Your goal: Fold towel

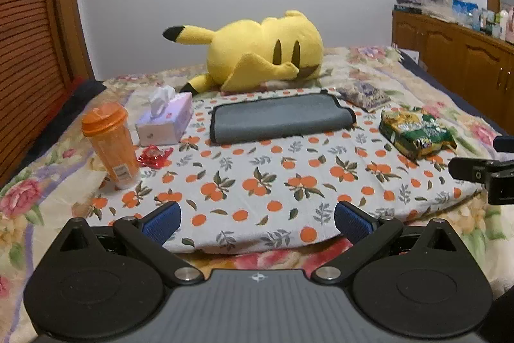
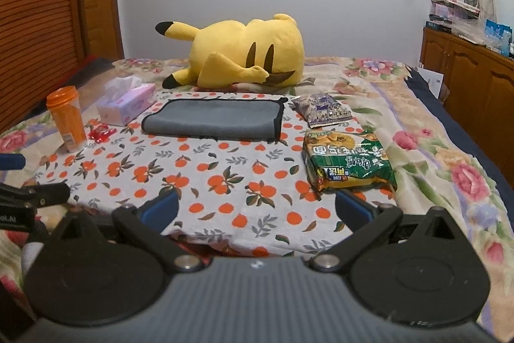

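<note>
Up front in the left wrist view, the left gripper (image 1: 257, 222) is hovering with jaws spread wide, empty, over an orange-print cloth (image 1: 257, 179) covering a floral bed. The grey towel (image 1: 276, 118) is lying folded at the cloth's far edge, between a tissue box (image 1: 165, 121) and a green snack bag (image 1: 416, 130), before a yellow plush (image 1: 266, 53).

Likewise in the right wrist view, the right gripper (image 2: 257, 208) is hanging wide apart, holding nothing; the towel (image 2: 218, 119) is sitting well ahead, an orange bottle (image 2: 66, 119) standing left.

Open stretch of orange-print cloth (image 1: 257, 182) lay btwn both grippers and the grey towel (image 1: 279, 118) — nothing on it. Left flank crowded: orange bottle (image 1: 110, 143) upright, tissue box (image 1: 165, 121) and red wrapper (image 1: 154, 156) near towel's left end. Right flank: green snack bag (image 2: 348, 161), purple packet (image 2: 323, 110). Yellow plush (image 1: 263, 50) lay just behind towel.
</note>
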`<act>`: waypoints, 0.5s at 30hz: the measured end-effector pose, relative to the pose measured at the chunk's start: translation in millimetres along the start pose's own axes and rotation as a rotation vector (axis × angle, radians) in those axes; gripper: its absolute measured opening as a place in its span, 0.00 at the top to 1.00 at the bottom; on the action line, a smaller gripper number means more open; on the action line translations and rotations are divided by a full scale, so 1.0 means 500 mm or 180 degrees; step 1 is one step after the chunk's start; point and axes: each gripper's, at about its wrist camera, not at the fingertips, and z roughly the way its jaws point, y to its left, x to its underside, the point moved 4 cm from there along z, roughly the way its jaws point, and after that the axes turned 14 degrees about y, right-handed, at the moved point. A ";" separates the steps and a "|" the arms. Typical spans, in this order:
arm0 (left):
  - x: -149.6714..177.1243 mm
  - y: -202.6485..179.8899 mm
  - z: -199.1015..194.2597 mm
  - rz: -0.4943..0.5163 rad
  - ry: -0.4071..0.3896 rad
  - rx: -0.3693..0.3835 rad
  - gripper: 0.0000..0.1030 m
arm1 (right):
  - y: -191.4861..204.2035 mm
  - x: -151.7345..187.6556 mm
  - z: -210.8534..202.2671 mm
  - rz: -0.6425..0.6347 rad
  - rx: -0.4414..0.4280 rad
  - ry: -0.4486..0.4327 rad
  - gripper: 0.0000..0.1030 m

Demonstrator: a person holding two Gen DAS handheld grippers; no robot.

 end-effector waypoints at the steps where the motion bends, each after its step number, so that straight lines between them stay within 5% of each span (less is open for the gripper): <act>1: 0.000 0.001 -0.003 -0.0009 -0.0020 -0.0001 0.00 | -0.001 0.000 -0.002 -0.0003 -0.0003 -0.0012 0.00; 15: -0.005 0.001 -0.036 -0.0014 -0.0349 -0.0035 0.00 | -0.011 -0.006 -0.030 0.0103 -0.0003 -0.0303 0.00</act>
